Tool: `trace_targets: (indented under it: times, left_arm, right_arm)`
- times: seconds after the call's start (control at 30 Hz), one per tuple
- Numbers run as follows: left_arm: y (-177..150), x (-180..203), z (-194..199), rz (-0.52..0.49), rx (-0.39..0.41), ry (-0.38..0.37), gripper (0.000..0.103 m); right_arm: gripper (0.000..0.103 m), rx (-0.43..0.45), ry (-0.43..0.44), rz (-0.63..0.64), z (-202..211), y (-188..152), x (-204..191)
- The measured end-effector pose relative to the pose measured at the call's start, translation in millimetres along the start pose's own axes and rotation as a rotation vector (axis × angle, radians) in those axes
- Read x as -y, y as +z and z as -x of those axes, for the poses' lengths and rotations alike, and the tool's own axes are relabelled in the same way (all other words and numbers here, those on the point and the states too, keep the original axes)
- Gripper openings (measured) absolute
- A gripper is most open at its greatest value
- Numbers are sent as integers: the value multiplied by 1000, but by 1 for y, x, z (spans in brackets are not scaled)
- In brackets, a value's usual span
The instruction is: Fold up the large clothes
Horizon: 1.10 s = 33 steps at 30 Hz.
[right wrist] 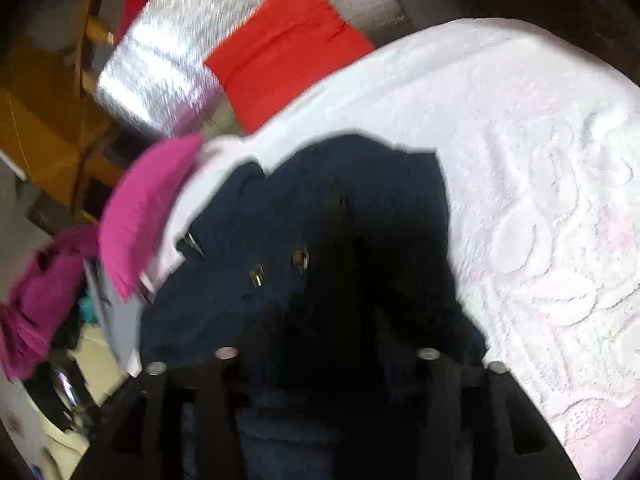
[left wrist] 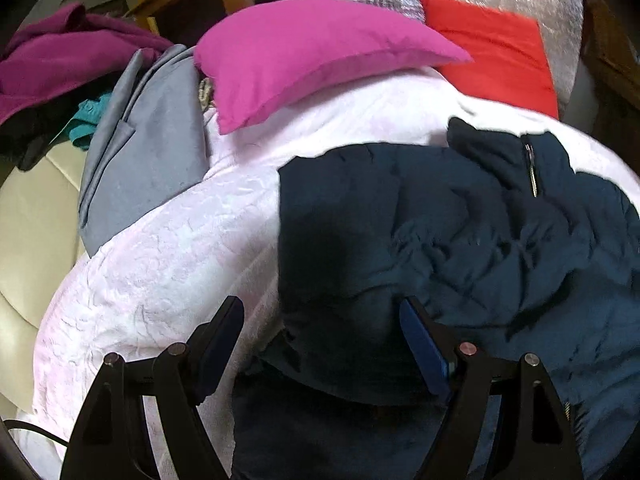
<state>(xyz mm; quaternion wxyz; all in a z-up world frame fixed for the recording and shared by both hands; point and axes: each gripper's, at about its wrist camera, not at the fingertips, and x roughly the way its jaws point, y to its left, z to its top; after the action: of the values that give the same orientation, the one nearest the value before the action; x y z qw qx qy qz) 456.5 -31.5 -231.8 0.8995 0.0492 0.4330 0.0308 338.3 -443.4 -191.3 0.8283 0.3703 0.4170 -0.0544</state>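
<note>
Embossed white bedspread (left wrist: 168, 264) beneath crumpled, quilted navy jacket (left wrist: 460, 240), magenta pillow (left wrist: 304, 56)

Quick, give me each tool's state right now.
Left tool: open, dark blue jacket bunched between its fingers, not pinched.
Right tool: cannot be told; its fingertips are lost in blur and shadow against the jacket.

My right-wrist view is smeared with motion blur. The right gripper (right wrist: 326, 360) is lost against the navy jacket (right wrist: 304, 264), so I can't read its jaws or fingertips. At six o'clock the jacket (left wrist: 460, 240) runs off the left-wrist picture. The purple garment (left wrist: 60, 60) is cropped at ten o'clock.
</note>
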Motion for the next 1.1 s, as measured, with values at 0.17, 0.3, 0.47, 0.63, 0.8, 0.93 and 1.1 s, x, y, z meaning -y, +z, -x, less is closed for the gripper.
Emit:
trace_targets:
  times: [0.17, 0.3, 0.47, 0.63, 0.8, 0.93, 1.1]
  left_arm:
    - [0, -1, -8, 6, -16, 17, 81]
    - [-1, 1, -12, -20, -18, 50, 84]
    - [-5, 6, -18, -58, -48, 60, 84]
    - [-3, 2, -6, -27, -17, 46, 84]
    - [-4, 10, 11, -59, 42, 60, 84]
    - [-6, 15, 22, -79, 82, 63, 84]
    - [-8, 18, 34, -100, 124, 74, 84]
  right_arm:
    - [60, 44, -91, 15, 8, 5, 6]
    - [60, -2, -149, 38, -8, 1, 7]
    - [60, -21, -181, 83, -14, -2, 0]
    - [61, 57, -139, 127, 7, -3, -18]
    - [61, 23, -93, 232, 4, -20, -44]
    - [60, -68, -198, 308, -22, -40, -53]
    - [61, -82, -183, 244, -20, -38, -45]
